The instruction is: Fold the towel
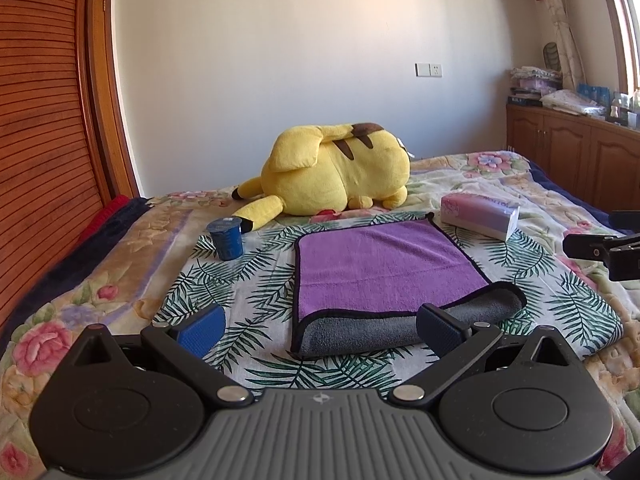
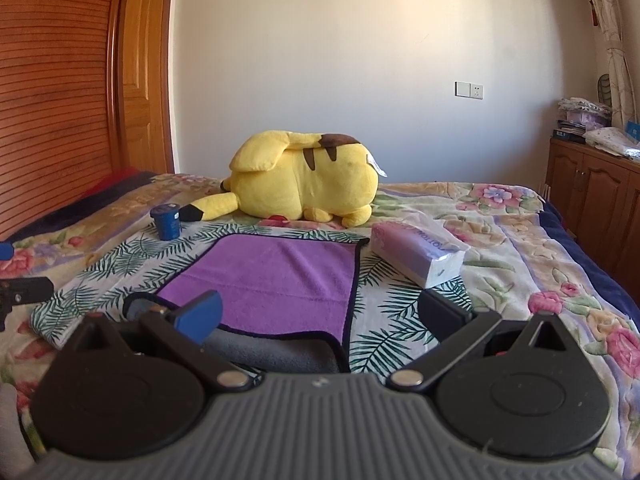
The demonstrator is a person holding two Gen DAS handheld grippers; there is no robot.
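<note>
A purple towel (image 1: 380, 264) with black trim and a grey underside lies on the leaf-print cloth (image 1: 248, 280) on the bed. Its near edge is rolled over, showing a grey band (image 1: 400, 324). My left gripper (image 1: 320, 330) is open and empty, its fingers on either side of the towel's near left corner. The towel also shows in the right wrist view (image 2: 272, 280), where my right gripper (image 2: 320, 316) is open and empty over the near right corner. The right gripper's body shows at the right edge of the left wrist view (image 1: 604, 250).
A yellow plush toy (image 1: 336, 172) lies beyond the towel. A blue cup (image 1: 227, 238) stands to the towel's far left. A tissue pack (image 1: 480, 214) lies to its far right. A wooden wardrobe (image 1: 44, 140) is left, a low cabinet (image 1: 576, 152) right.
</note>
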